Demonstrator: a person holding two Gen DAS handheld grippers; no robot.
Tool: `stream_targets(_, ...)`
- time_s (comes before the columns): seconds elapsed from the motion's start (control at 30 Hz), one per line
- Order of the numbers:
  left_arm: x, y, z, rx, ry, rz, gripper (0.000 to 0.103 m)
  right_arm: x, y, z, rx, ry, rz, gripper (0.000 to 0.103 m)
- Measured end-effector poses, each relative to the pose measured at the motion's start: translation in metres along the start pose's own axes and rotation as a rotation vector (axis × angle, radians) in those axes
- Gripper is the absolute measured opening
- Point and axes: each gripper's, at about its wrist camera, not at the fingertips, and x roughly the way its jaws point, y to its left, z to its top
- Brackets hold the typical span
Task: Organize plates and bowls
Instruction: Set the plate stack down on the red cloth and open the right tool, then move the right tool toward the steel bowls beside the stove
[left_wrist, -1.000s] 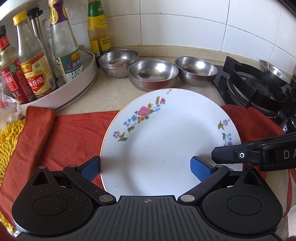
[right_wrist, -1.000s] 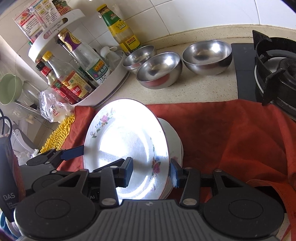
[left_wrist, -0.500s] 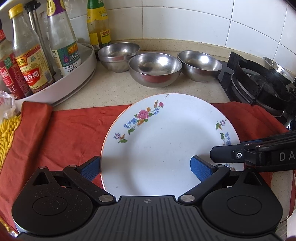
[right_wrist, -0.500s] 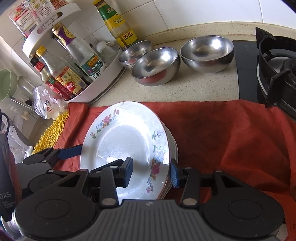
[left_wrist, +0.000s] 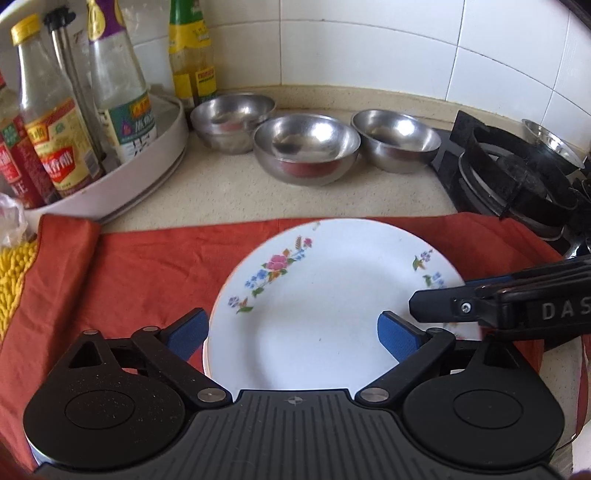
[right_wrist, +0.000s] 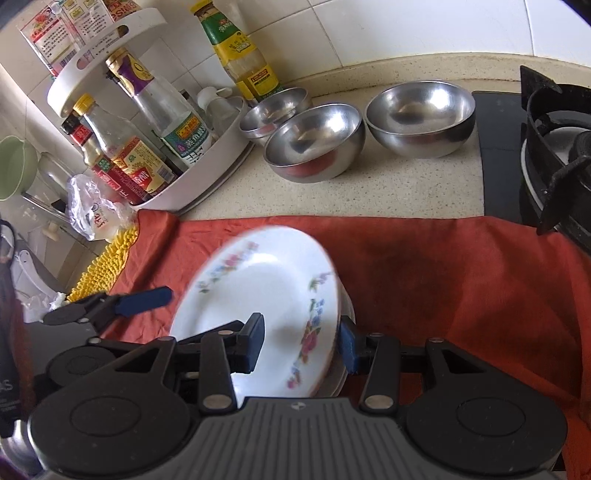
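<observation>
A white plate with a flower pattern (left_wrist: 325, 317) (right_wrist: 266, 291) lies slightly tilted on a stack of plates (right_wrist: 341, 373) on the red cloth (left_wrist: 140, 269). My right gripper (right_wrist: 301, 345) is shut on its near right rim, one pad on the plate's face and the other outside the rim. In the left wrist view the right gripper (left_wrist: 419, 306) reaches in from the right. My left gripper (left_wrist: 291, 336) stands open, its blue pads (left_wrist: 184, 336) wide apart at the plate's near edge. Three steel bowls (left_wrist: 306, 147) (right_wrist: 316, 144) sit in a row behind the cloth.
A white rack of sauce bottles (left_wrist: 122, 177) (right_wrist: 155, 147) stands at the back left. The gas stove (left_wrist: 509, 177) (right_wrist: 554, 162) borders the cloth on the right. A yellow mat (left_wrist: 11, 273) and a plastic bag (right_wrist: 92, 218) lie at the left.
The plate held by my right gripper has tipped down from steeply tilted to almost flat on the stack. The left gripper stayed open around it.
</observation>
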Motion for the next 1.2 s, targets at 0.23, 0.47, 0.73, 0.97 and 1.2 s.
stream_targets(0.23,-0.004,0.016,0.004,-0.044,-0.012,0.030,0.101,-0.017,-0.006,0.007,0.000,-0.071,-0.004,0.042)
stream_targets(0.47,-0.002,0.024,0.009,-0.048,-0.004,0.048,0.101,-0.012,-0.012,0.018,0.028,-0.090,-0.012,0.042)
stream_targets(0.73,0.007,0.031,0.028,-0.035,-0.006,0.018,0.102,-0.007,-0.016,0.031,0.052,-0.108,-0.039,0.042)
stream_targets(0.97,0.020,0.037,0.060,-0.027,-0.034,0.015,0.102,0.004,-0.026,0.062,0.100,-0.134,-0.039,0.043)
stream_targets(1.2,0.051,0.048,0.092,-0.050,-0.033,-0.018,0.103,0.027,-0.030,0.096,0.156,-0.134,-0.033,0.043)
